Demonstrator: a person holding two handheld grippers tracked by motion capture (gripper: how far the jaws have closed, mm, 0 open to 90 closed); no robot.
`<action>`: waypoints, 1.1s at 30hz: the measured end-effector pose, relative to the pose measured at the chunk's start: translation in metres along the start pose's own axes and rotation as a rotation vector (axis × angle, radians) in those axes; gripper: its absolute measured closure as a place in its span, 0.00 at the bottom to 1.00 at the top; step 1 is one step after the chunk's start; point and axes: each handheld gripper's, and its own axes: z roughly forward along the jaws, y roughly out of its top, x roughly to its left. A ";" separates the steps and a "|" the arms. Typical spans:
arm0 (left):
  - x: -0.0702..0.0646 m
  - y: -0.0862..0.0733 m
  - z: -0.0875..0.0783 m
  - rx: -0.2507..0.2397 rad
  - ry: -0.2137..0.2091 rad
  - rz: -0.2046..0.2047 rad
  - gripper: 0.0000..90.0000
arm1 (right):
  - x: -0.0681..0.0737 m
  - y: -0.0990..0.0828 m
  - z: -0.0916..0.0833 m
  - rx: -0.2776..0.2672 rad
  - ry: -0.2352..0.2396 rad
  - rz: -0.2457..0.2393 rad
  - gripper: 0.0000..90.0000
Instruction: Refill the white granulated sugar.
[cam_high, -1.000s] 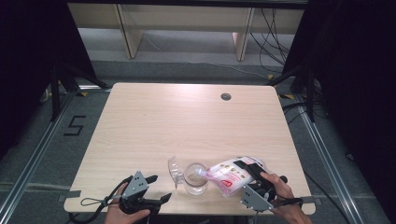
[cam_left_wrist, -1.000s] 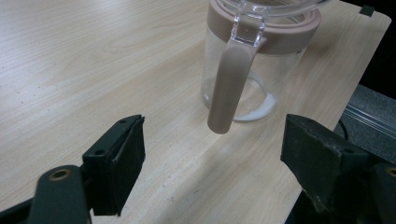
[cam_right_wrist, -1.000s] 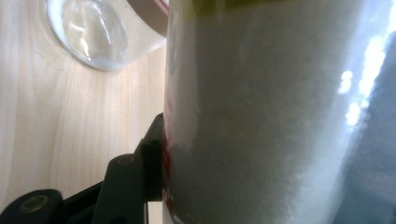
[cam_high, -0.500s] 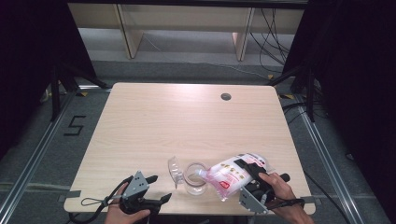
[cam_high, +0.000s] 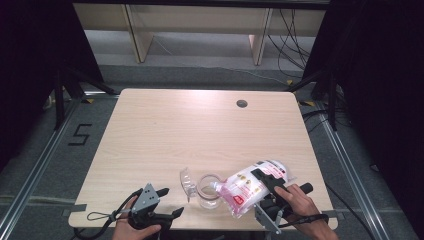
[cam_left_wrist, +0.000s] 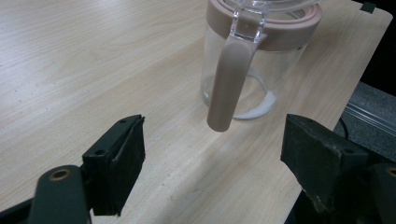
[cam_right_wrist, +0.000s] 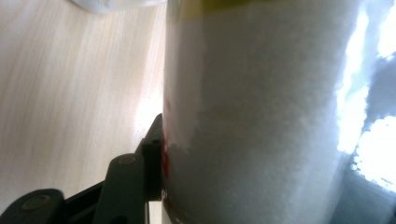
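"5" on floor (cam_high: 80, 135) (black tape)

The table (cam_high: 165, 135) is pale wood with fine grain. The jar (cam_left_wrist: 252, 70) is clear glass with a dusty-pink rim and handle (cam_left_wrist: 229, 79); white powder lies at its bottom. The bag (cam_high: 245, 189) is clear, pink and white with red print. Both grippers' jaws are black.

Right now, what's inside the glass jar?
A thin layer of white powder lies on the bottom of the jar, banked against one side. Its lid is flipped open and the tilted bag points into the mouth. The rim hides the top.
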 end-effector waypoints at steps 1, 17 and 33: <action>0.000 0.000 0.000 0.001 -0.001 0.001 0.24 | 0.001 0.000 0.000 0.013 0.005 0.017 0.57; 0.000 0.000 0.000 0.001 -0.001 -0.001 0.24 | -0.003 0.004 -0.001 0.028 -0.030 -0.076 0.57; 0.000 -0.001 0.001 0.010 0.008 0.004 0.24 | -0.004 0.005 -0.001 0.053 -0.034 -0.115 0.57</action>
